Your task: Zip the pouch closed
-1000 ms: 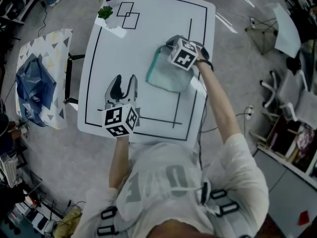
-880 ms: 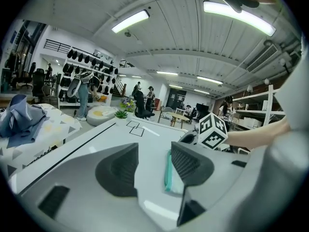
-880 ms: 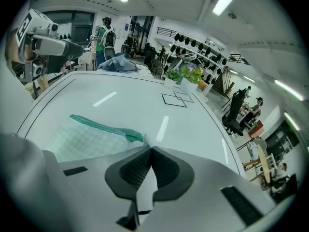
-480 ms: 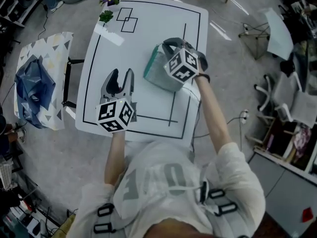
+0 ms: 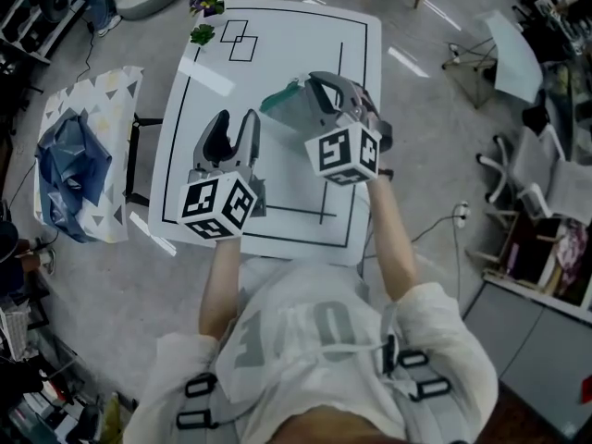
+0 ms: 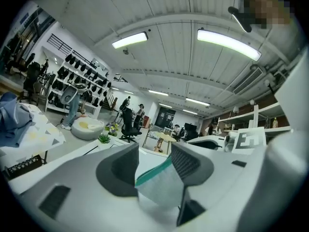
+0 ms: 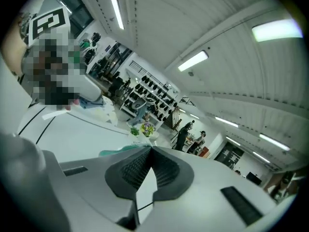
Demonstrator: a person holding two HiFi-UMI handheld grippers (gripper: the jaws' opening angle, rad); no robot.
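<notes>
A translucent pouch [image 5: 285, 103] with a teal zip edge hangs over the far half of the white table [image 5: 277, 35], at the tips of the right gripper [image 5: 314, 83] — its jaws are pressed together on that zip edge. The left gripper [image 5: 237, 118], nearer and to the left, has its jaws apart and empty — not touching the pouch.

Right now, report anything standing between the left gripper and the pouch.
Nothing visible does. The right gripper, shut on the pouch, holds it above the table; the open left gripper faces it across an unobstructed gap.
</notes>
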